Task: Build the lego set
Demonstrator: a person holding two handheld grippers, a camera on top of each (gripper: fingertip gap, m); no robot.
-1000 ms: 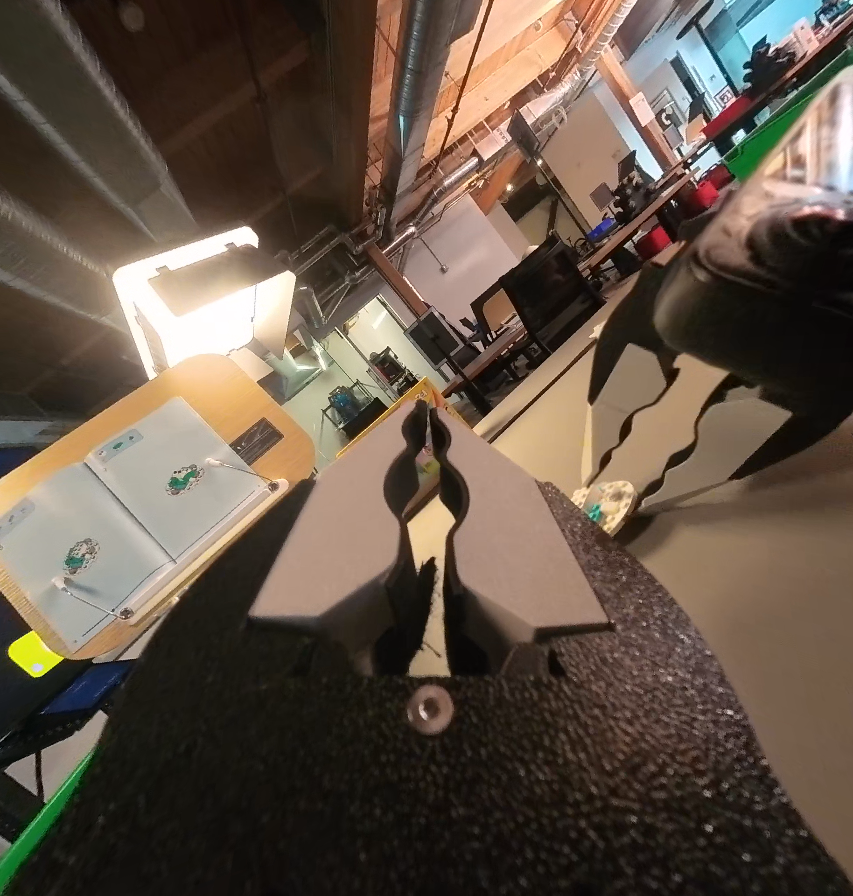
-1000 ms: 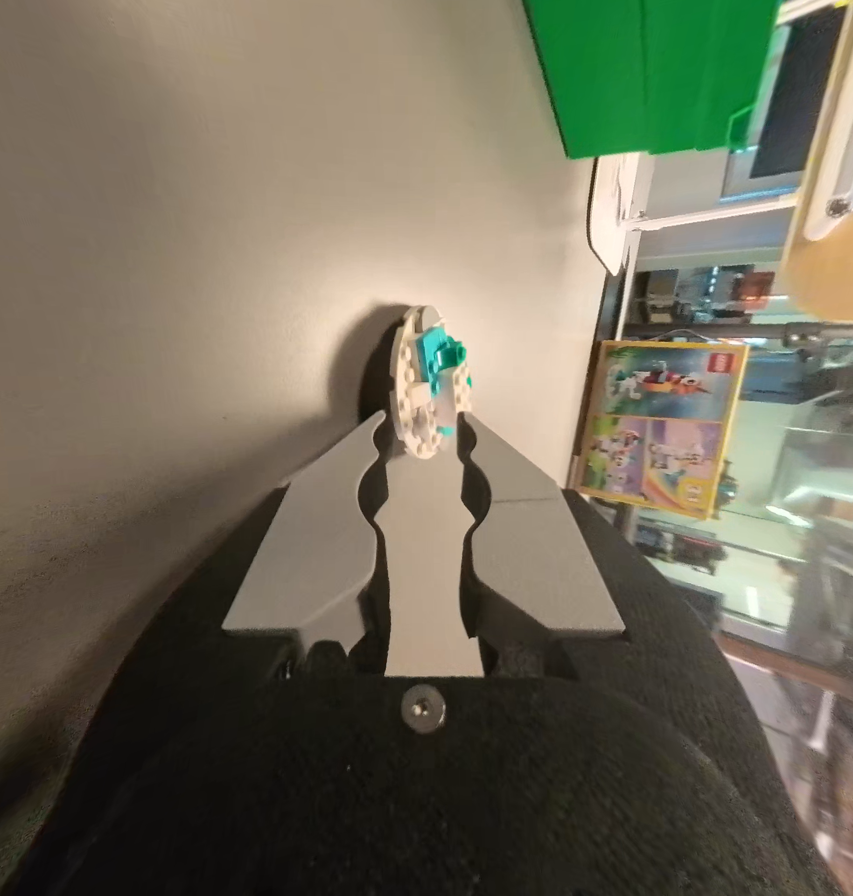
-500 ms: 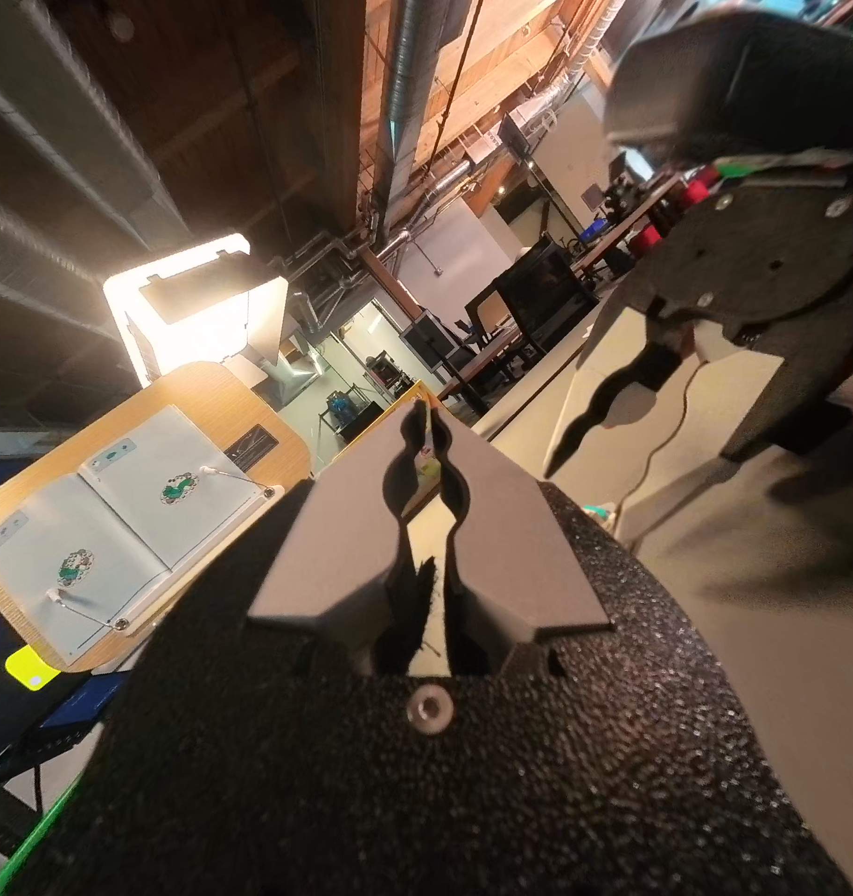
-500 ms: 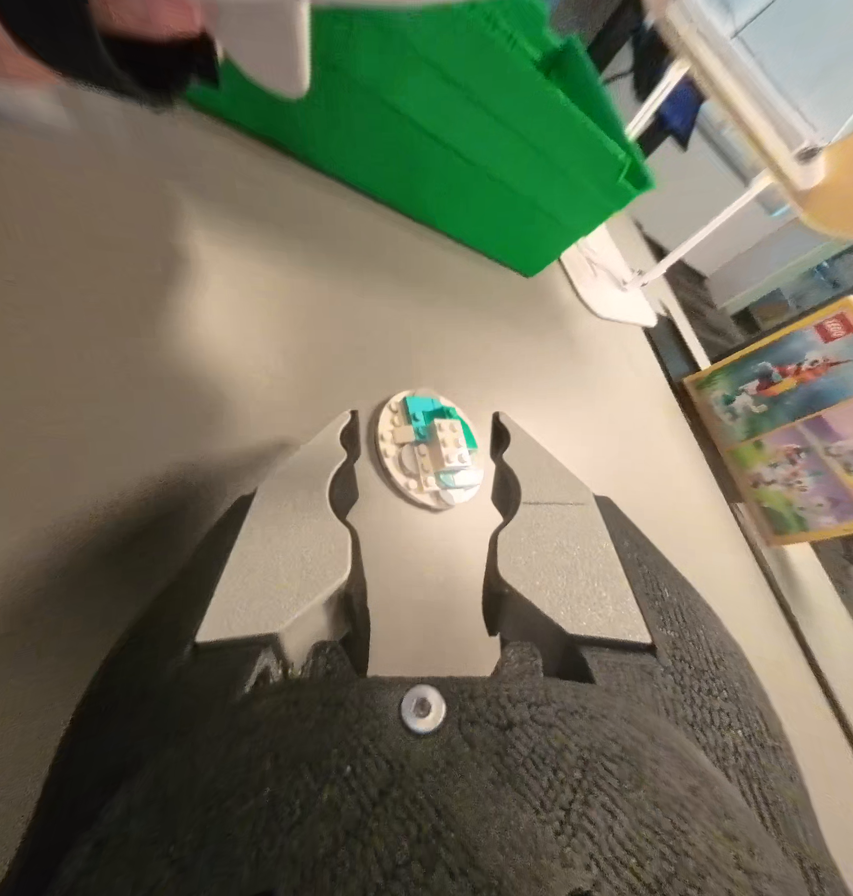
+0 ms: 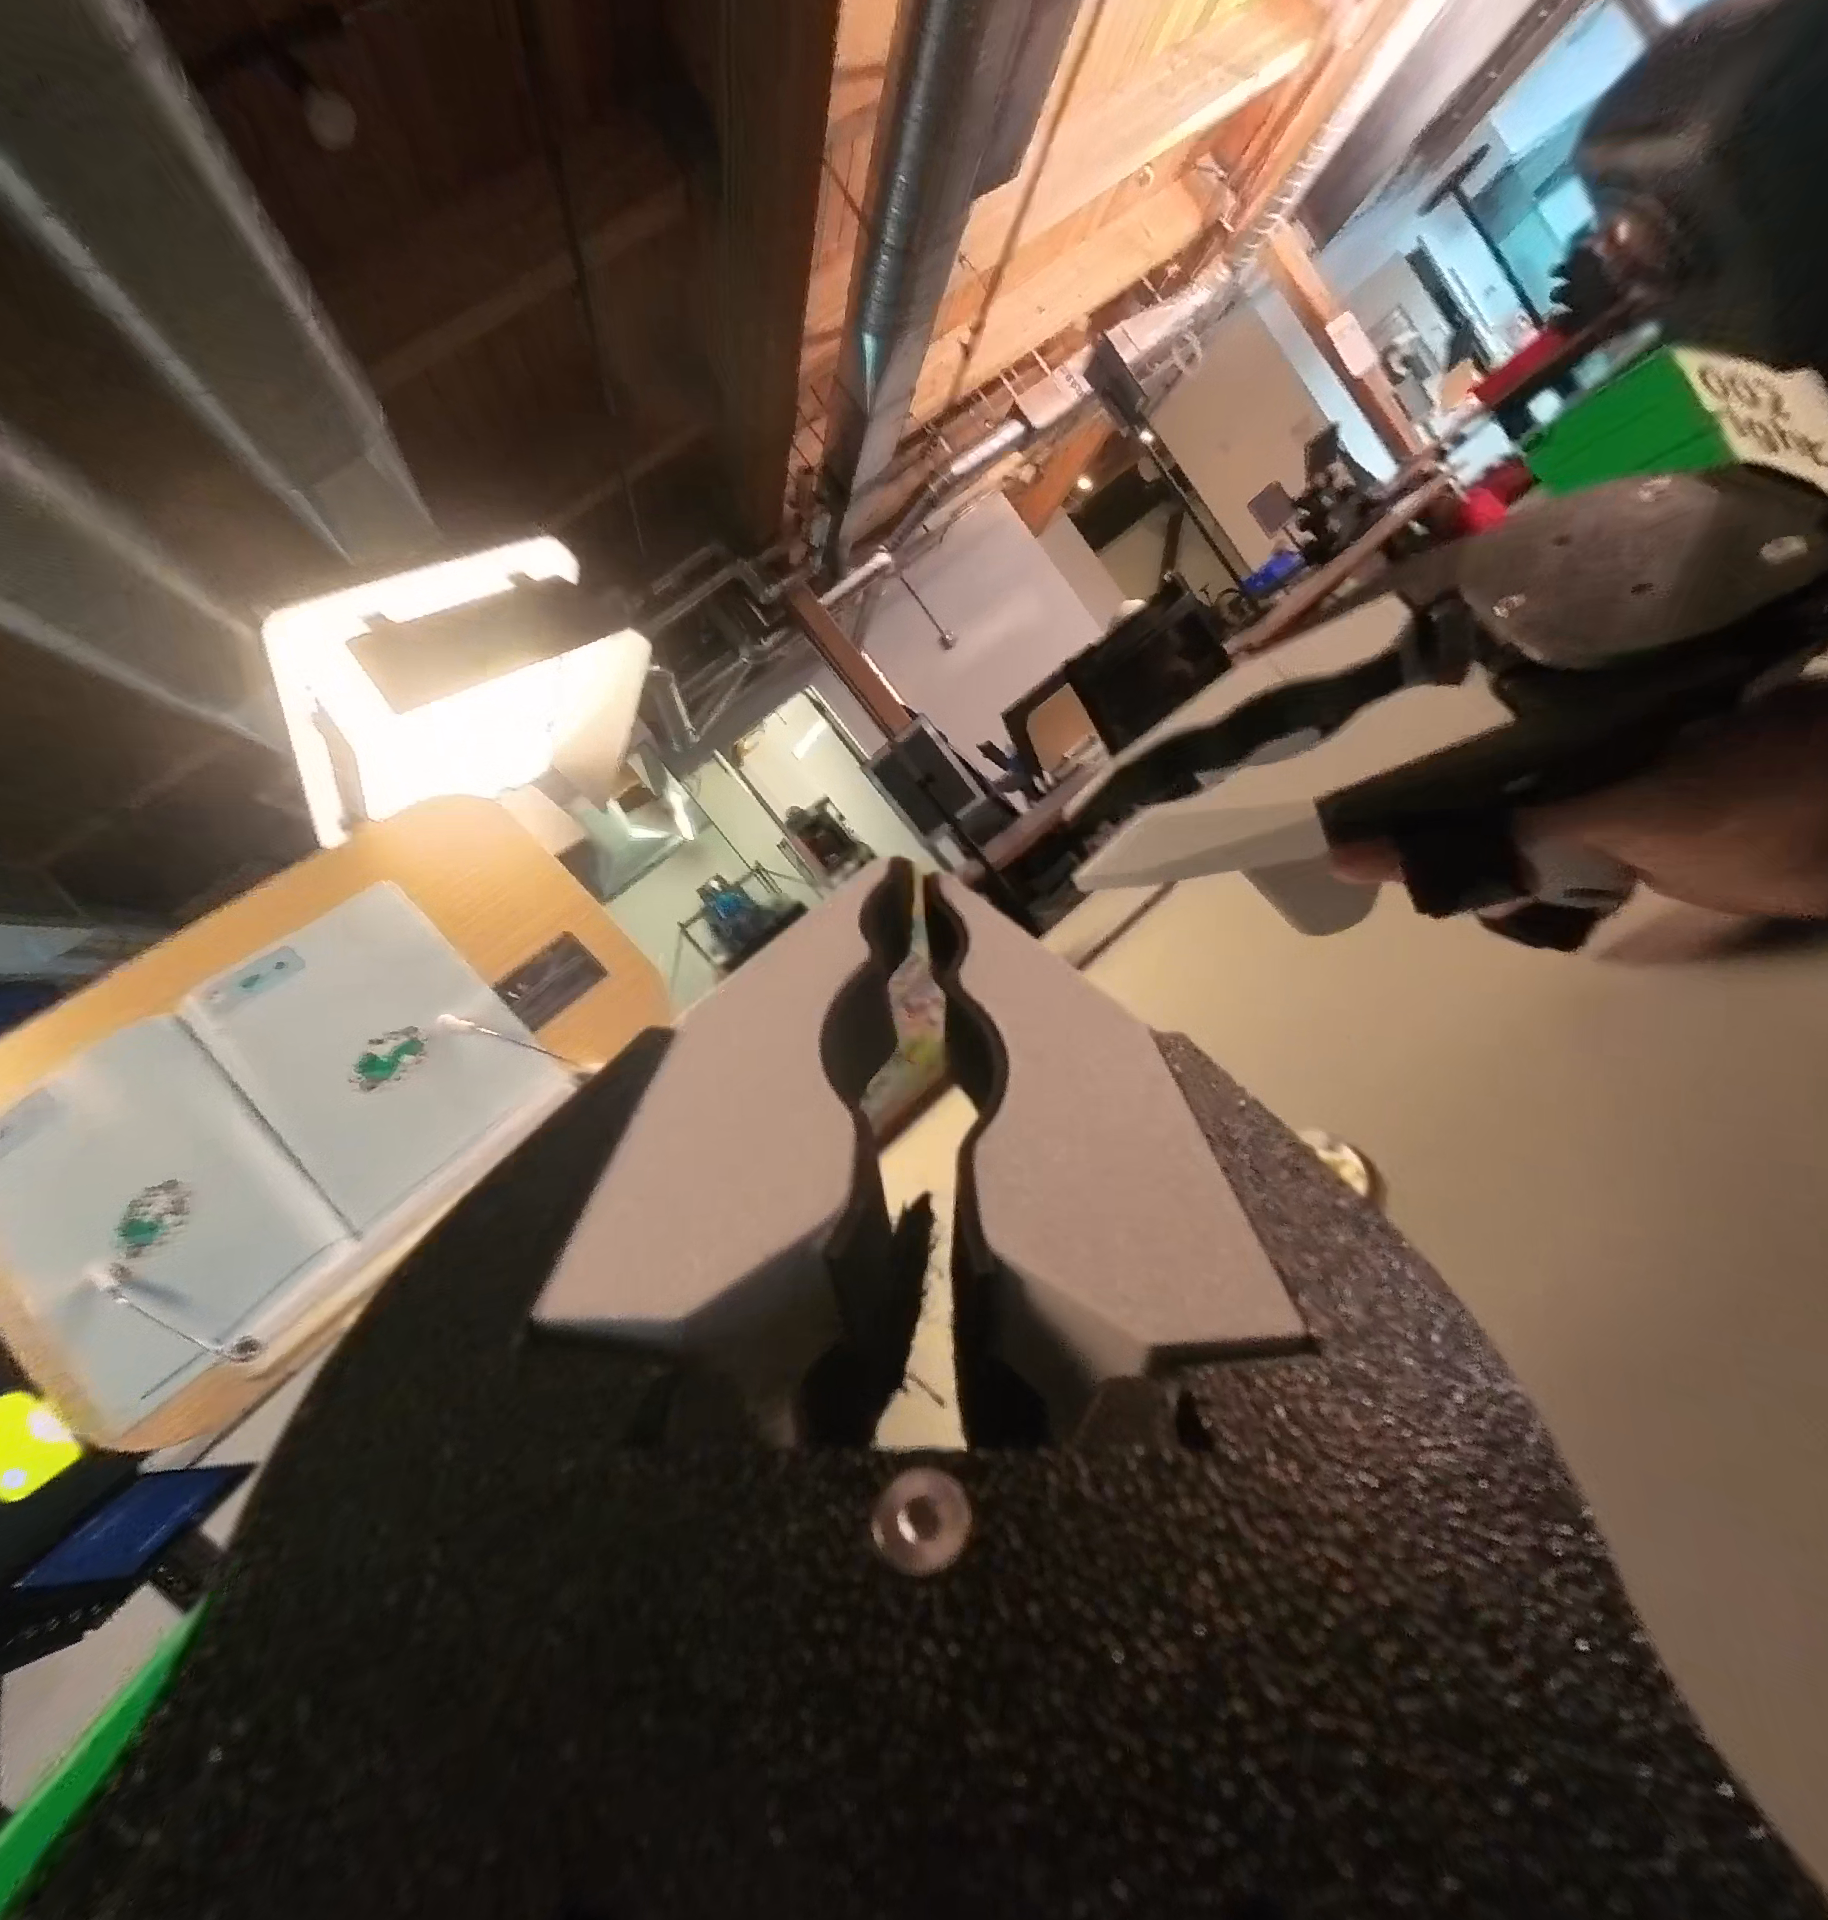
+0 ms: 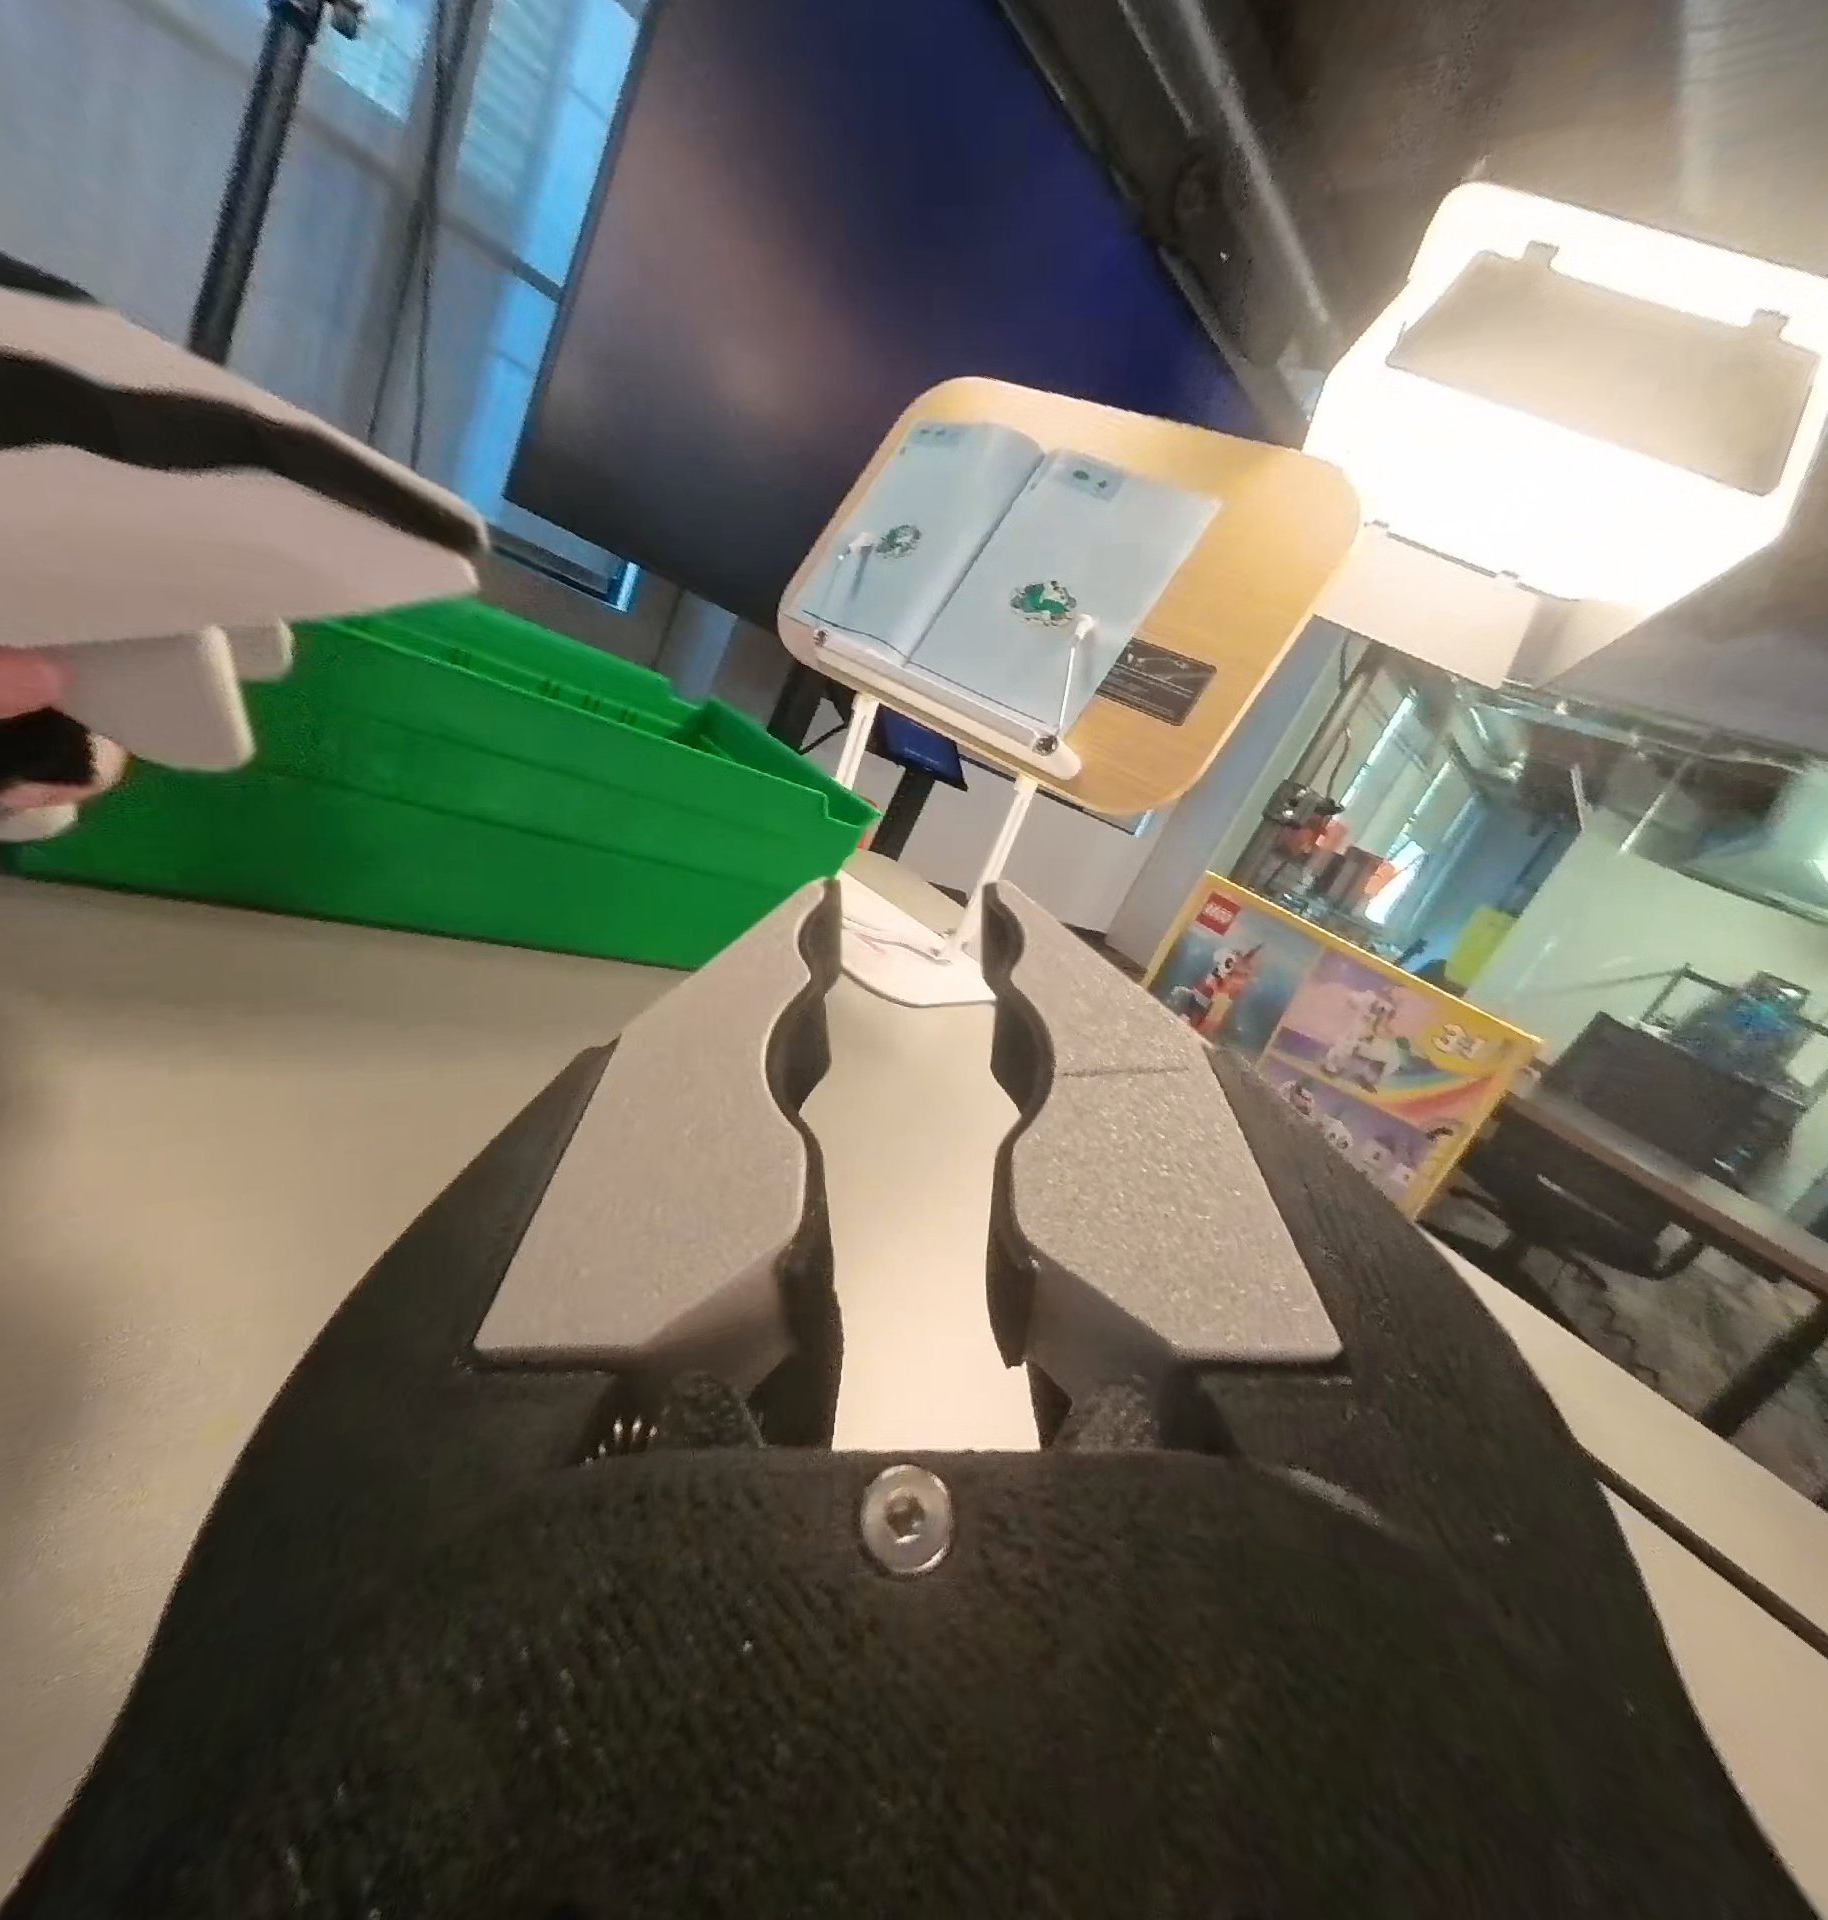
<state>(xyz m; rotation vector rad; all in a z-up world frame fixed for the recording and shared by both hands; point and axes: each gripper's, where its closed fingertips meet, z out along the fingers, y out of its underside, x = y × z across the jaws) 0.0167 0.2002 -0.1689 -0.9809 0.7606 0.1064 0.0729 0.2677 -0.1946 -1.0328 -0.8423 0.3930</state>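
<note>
A small round pale lego piece (image 5: 1341, 1162), blurred, is glimpsed on the matte table (image 5: 1616, 1195), just right of the left gripper (image 5: 913, 883), whose wavy grey fingers are nearly closed, empty. The right gripper (image 6: 910, 904) is held moderately parted, empty, before a glossy green bin (image 6: 453, 831)

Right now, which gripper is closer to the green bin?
Left. The left gripper hangs right beside the green bin; the right gripper sits farther back across the table.

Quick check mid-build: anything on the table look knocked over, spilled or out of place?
Nothing stands out. The instruction booklet sits open on its stand, the green bin and set box stand upright, and both grippers hold nothing.
</note>
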